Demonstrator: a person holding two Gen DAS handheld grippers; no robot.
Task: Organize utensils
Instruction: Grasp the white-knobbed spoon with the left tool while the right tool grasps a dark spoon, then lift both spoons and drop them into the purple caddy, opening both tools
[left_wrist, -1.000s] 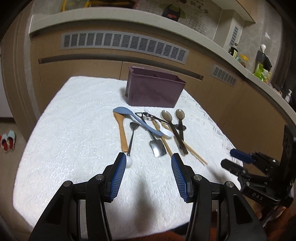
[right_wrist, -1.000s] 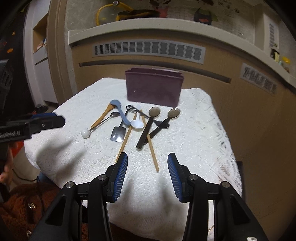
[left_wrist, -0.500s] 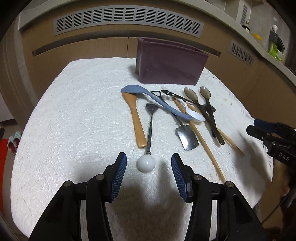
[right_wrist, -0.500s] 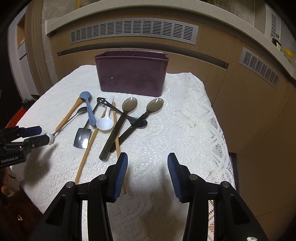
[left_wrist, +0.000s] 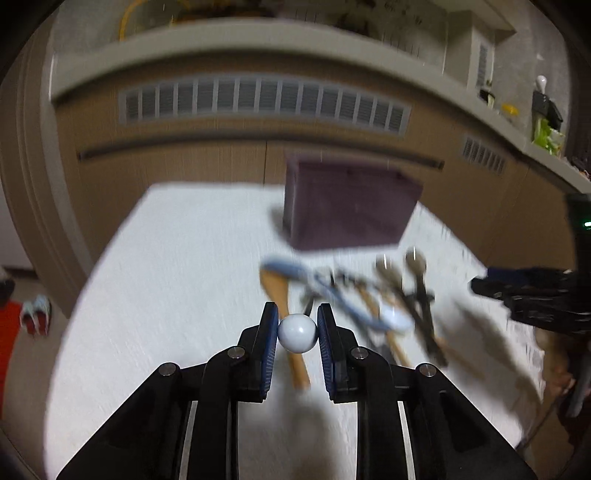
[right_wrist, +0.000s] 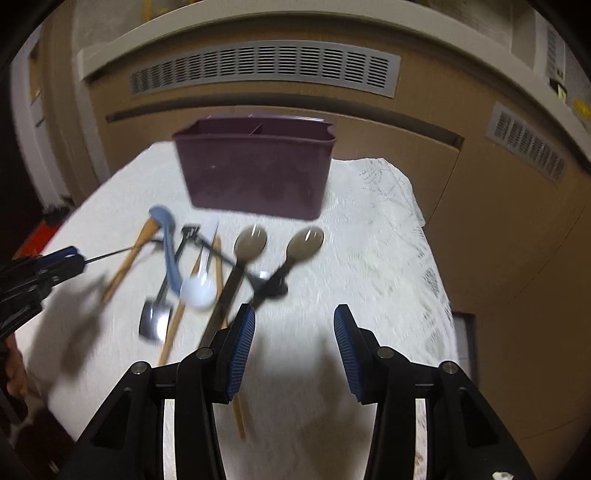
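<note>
My left gripper (left_wrist: 297, 325) is closing, and its blue pads touch both sides of the white ball (left_wrist: 297, 333) at the end of a thin metal spoon. In the right wrist view that spoon's thin handle (right_wrist: 110, 254) runs out from the left gripper (right_wrist: 74, 258). My right gripper (right_wrist: 293, 332) is open with nothing between its fingers, just in front of two dark spoons (right_wrist: 251, 242). Among the piled utensils are a blue spoon (right_wrist: 168, 236), a white spoon (right_wrist: 197, 290), a wooden spoon (left_wrist: 280, 295) and a metal spatula (right_wrist: 155, 319). The purple caddy (right_wrist: 255, 173) stands behind them.
The white lace cloth (right_wrist: 369, 258) covers the table, whose right edge drops off near the brown cabinets (right_wrist: 480, 221). Wooden chopsticks (right_wrist: 171, 332) lie among the utensils. Shoes (left_wrist: 35, 314) sit on the floor at the left. A hand (right_wrist: 14, 369) shows at the left edge.
My left gripper moved forward to the white ball and its jaws came in from wide open onto it. My right gripper moved forward toward the dark spoons, still open.
</note>
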